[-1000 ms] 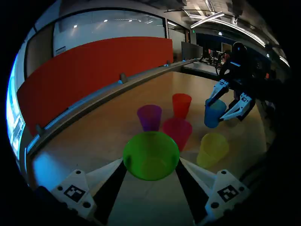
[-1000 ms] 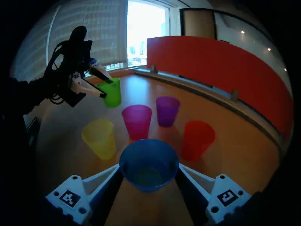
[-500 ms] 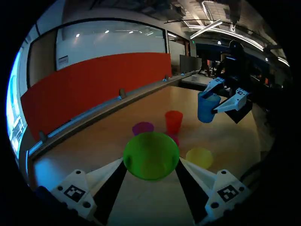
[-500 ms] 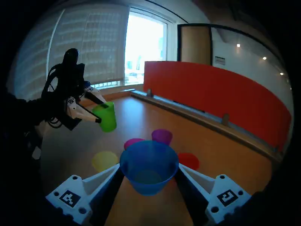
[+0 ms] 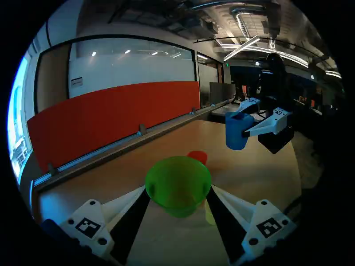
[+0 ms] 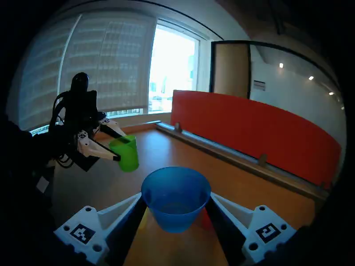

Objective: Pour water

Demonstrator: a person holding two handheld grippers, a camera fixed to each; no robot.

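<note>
Left gripper view: the wooden table [image 5: 248,168] runs broad and smooth below, and both cups are up off it! The left gripper [image 5: 177,189] is clamped on the green cup [image 5: 177,179], upright, mouth up. The blue cup [image 5: 235,131] hangs at two o'clock, well apart, pinched upright in the right gripper [image 5: 240,122]. I'd say that gap must close before either cup tilts. Both are tapered, translucent plastic. A red cup [image 5: 197,156] peeks out at twelve o'clock behind the green rim.
</note>
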